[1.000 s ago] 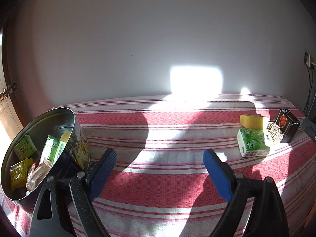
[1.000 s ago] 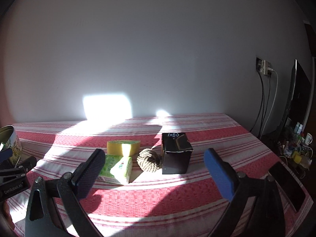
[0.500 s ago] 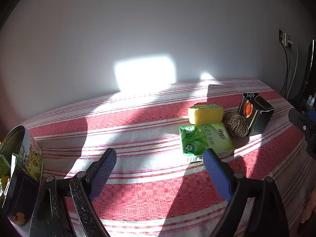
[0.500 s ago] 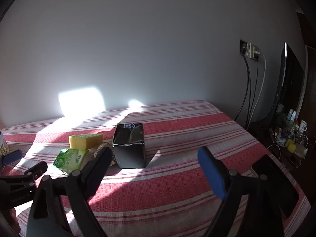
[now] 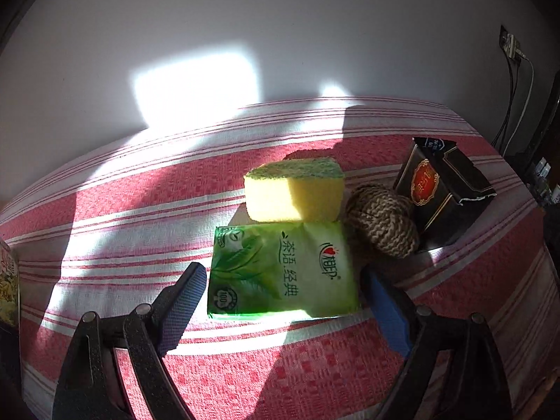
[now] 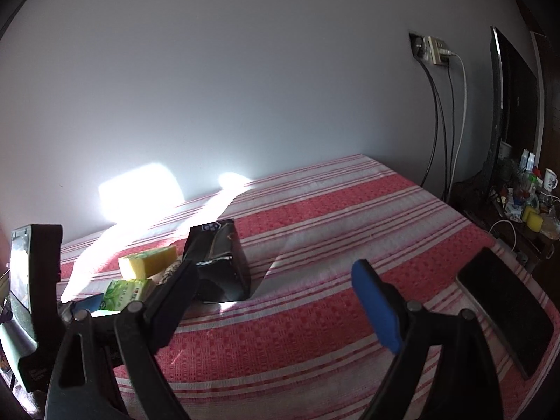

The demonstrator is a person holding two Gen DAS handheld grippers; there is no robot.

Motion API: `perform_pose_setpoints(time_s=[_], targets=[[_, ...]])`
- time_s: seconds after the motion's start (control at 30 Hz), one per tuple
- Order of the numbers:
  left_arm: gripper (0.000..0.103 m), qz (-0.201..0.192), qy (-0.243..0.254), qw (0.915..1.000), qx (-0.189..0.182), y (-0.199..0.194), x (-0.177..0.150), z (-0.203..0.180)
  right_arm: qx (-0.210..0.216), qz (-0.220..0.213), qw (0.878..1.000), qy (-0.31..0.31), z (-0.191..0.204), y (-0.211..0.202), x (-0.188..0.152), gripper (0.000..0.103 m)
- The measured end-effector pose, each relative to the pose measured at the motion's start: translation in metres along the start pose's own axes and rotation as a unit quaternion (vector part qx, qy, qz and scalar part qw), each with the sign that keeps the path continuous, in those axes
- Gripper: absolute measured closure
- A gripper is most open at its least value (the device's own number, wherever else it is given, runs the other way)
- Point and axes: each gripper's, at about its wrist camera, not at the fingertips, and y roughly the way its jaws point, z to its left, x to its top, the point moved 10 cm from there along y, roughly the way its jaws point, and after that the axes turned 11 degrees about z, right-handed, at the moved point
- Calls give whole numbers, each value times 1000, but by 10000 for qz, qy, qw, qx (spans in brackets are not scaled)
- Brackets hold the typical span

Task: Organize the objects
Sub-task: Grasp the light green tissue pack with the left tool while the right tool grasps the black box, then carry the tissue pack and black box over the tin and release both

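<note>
Where sponge, twine ball crowd pkt.

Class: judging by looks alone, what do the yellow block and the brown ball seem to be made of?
Yellow block: likely foam sponge, matte, porous, with a fibrous green scouring top. Brown ball: seemingly jute or hemp twine, rough, with twisted strands wound round.

A green tissue pack lies flat; a yellow sponge touches its far edge, a twine ball and black box sit right.
</note>
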Motion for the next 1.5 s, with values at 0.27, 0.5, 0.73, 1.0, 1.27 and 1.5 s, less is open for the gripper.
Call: perform_pose_setpoints(time_s=[0.27, 0.5, 0.73, 1.0, 1.27, 1.5], targets=[[29, -41, -153, 9998, -143, 1, 5, 11, 179, 234, 9995, -91, 14, 13, -1, 12], [30, -267, -159, 9995, -80, -20, -3, 27, 358, 562, 9975, -227, 39, 34, 3, 12], [30, -682, -467, 9962, 264, -45, 0, 73, 212, 1019, 9935, -460, 64, 70, 3, 15], [29, -740, -537, 9954, 274, -45, 5, 82, -87, 1399, 9899, -218, 51, 94, -6, 52], [29, -984, -472, 9933, 376, -58, 2, 83, 743, 645, 9951, 36, 60, 39, 4, 53], [29, -1125, -523, 9908, 531, -77, -14, 99, 1150, 138, 9931, -188, 100, -17, -5, 53]])
